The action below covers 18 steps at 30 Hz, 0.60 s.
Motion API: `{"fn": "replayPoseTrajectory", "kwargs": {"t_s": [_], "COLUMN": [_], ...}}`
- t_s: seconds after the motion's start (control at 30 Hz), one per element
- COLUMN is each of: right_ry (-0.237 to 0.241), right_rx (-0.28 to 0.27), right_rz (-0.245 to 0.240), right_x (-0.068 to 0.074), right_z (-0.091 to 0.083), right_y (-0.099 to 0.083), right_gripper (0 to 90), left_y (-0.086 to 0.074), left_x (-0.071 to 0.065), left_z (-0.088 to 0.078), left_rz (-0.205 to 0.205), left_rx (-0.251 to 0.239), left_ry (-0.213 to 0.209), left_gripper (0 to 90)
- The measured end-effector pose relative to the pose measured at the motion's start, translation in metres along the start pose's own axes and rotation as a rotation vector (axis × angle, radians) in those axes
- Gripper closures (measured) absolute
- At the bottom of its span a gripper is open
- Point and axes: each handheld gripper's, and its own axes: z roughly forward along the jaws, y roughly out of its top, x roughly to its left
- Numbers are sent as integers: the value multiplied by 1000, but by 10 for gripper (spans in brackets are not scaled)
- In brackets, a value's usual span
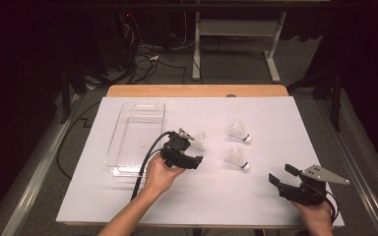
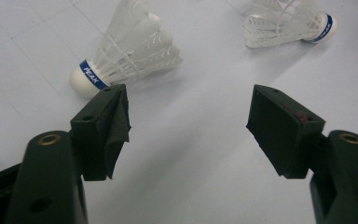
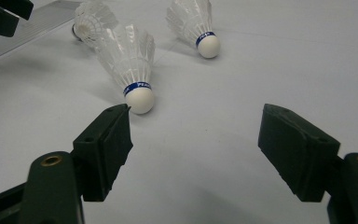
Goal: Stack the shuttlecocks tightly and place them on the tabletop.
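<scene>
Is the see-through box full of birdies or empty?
Empty. In the high view the clear box has nothing inside; all three shuttlecocks lie on the white table beside it, out of the box.

Left tool (image 1: 193,161) held mid-table, jaws spread wide; right tool (image 1: 281,175) low at right, jaws likewise apart
</scene>
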Motion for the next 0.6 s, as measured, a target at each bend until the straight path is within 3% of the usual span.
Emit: {"fn": "replayPoseTrajectory", "kwargs": {"t_s": [0.4, 0.6], "right_ry": [0, 0], "right_rx": [0, 1], "right_rz": [0, 0], "right_x": [0, 0], "right_z": [0, 0], "right_y": [0, 0], "right_gripper": [260, 260], "left_y": [-8, -11], "left_x": [-1, -2], "left_z": [0, -1], "left_rz": [-13, 0], "left_rx": [2, 6], "left_ry": [-9, -9], "left_gripper": [302, 302]}}
